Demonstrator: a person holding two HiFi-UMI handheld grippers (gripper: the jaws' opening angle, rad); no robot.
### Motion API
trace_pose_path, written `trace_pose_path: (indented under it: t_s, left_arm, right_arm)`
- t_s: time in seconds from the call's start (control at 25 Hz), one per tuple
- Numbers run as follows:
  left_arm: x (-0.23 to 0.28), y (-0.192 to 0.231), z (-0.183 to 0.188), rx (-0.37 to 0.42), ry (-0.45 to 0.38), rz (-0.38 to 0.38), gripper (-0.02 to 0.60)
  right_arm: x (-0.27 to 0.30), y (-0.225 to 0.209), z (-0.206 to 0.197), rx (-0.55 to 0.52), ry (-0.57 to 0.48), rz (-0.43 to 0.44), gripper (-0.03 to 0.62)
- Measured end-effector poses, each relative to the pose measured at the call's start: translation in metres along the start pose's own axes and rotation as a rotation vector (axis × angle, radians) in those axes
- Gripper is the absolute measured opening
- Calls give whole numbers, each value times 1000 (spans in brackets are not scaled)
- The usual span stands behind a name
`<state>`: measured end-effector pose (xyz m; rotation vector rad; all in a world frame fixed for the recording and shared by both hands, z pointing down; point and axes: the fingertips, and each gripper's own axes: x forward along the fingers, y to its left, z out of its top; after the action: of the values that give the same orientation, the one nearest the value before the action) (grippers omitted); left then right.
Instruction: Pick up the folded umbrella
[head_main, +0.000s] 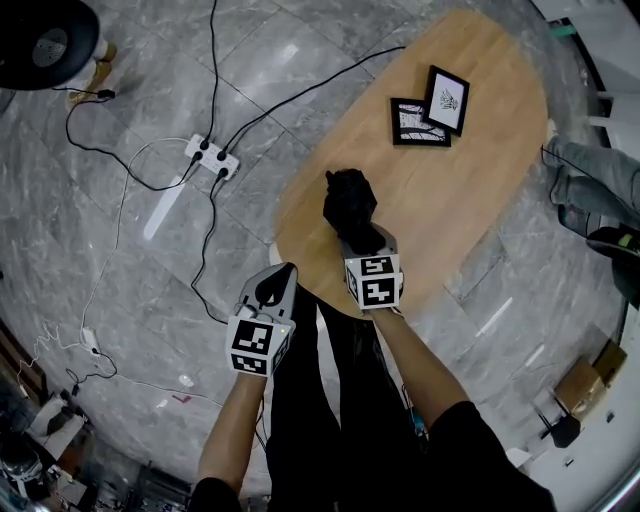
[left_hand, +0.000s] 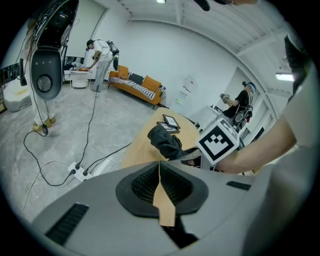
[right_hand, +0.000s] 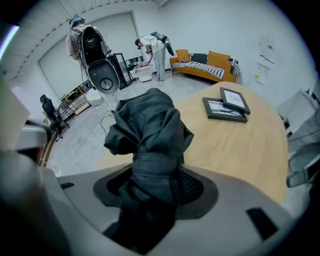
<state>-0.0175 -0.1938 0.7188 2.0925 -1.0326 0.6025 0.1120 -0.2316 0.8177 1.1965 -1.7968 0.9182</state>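
The folded umbrella (head_main: 350, 205) is a black bundle of cloth held over the near end of the oval wooden table (head_main: 470, 150). My right gripper (head_main: 362, 238) is shut on it, and in the right gripper view the umbrella (right_hand: 147, 145) fills the space between the jaws, its strap wrapped round the middle. My left gripper (head_main: 276, 288) hangs to the left of the table's near edge, over the floor. Its jaws are shut with nothing between them (left_hand: 159, 184). From the left gripper view the umbrella (left_hand: 165, 141) shows ahead beside the right gripper's marker cube (left_hand: 218, 141).
Two black picture frames (head_main: 432, 108) lie at the far part of the table. A power strip (head_main: 212, 156) and cables run over the grey floor to the left. A seated person's legs (head_main: 590, 190) are at the right edge. A black stand (head_main: 45, 40) is top left.
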Motion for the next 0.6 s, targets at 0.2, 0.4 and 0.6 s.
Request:
trace_pose_path:
  t_s: [0.2,0.4,0.6]
  left_arm:
    - [0,-6,15,16,-9,-9,17]
    - [0,-12,34,25,-17,-10,17]
    - [-7,-14,58,22,-29,14,16]
  right_arm:
    - [-21,-1,16,21,-38,-6,235]
    - [-43,-6,34,26,-70,-11,235]
    - [-71,-4,52,36,-104,-5,235]
